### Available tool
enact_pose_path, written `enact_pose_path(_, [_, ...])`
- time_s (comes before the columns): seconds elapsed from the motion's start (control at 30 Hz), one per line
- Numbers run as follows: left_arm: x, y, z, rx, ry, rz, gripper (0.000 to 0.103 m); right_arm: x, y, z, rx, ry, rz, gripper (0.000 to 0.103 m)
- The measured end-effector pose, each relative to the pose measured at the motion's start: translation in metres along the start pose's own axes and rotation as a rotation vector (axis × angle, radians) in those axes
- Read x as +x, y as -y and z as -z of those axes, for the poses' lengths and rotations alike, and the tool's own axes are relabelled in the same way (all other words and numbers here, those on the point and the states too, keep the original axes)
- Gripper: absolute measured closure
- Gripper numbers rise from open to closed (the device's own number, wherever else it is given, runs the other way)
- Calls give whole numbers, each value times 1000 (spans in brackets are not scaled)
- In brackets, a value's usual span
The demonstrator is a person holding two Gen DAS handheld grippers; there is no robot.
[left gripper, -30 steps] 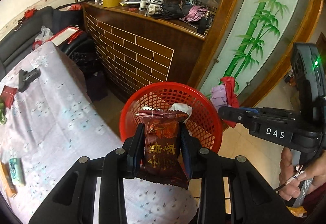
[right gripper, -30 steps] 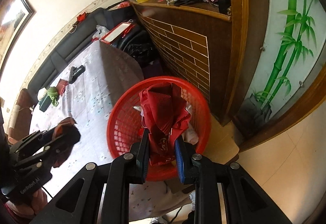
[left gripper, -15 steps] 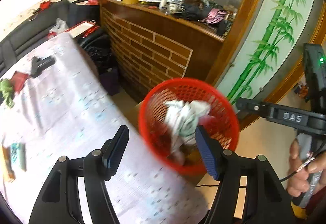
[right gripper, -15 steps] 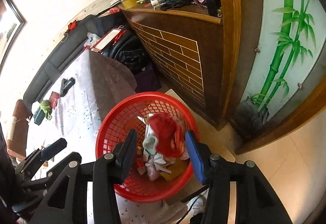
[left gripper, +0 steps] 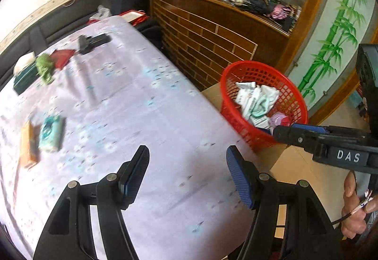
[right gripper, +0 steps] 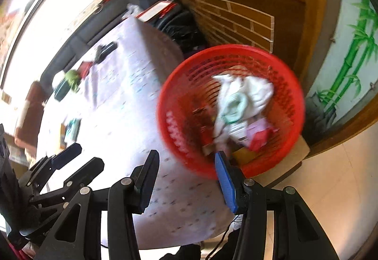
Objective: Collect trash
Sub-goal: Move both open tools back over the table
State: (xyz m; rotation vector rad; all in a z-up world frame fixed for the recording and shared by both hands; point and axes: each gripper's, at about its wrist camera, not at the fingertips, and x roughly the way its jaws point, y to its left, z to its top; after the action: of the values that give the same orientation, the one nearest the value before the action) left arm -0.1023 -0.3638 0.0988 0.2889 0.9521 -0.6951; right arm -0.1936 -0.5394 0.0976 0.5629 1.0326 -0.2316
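- Now over the near end of the table [left gripper: 151, 104]: left tool [left gripper: 187, 172] with jaws spread wide, nothing between the pads, only pale flowered cloth below.
- Right tool [right gripper: 186, 179] likewise wide and empty, hanging over the table's right-hand edge, its blue pad overlapping the basket's near rim in the right wrist view.
- Jaws of both tools just lately opened; no wrapper left in either.
- Red basket [left gripper: 295, 99] off the table's right edge, on a low cardboard-coloured base on the floor, close beside the brick-patterned cabinet [left gripper: 208, 40].
- Trash [left gripper: 256, 101] heaped inside the basket: white and pale green wrappers uppermost, pink and red scraps lower down; exact count not readable.
- Broad bare stretch of cloth through the middle of the table, open for moving; tiled floor free to the right of the basket.
- Still on the table, left side: one teal packet [left gripper: 50, 133] beside one orange box [left gripper: 28, 144], touching or nearly so.
- Far end: one green toy [left gripper: 45, 68], one dark red flat piece [left gripper: 62, 58], one black handled object [left gripper: 93, 41], one dark tissue box [left gripper: 22, 76].
- One hand [left gripper: 356, 208] at the lower right of the left wrist view, gripping the right tool's handle.
- Writing: "DAS" in white on the right tool's body; nothing else legible through the blur.
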Motion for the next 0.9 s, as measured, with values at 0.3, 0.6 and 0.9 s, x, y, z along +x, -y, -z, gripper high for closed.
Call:
enact_pose_path(0.3, [-24,-51,27,-102,0,-59,37,13,-58,19,-102,-40,-43,50])
enact_pose_path(0.6, [-46,-108,50,-202,8,-107,36,31,-121,26,-190,-77,-80,50])
enact_pose_path(0.9, [-54,-208,64,-377,-28,-168,36,50,-170,40,-253,-110,-108,50])
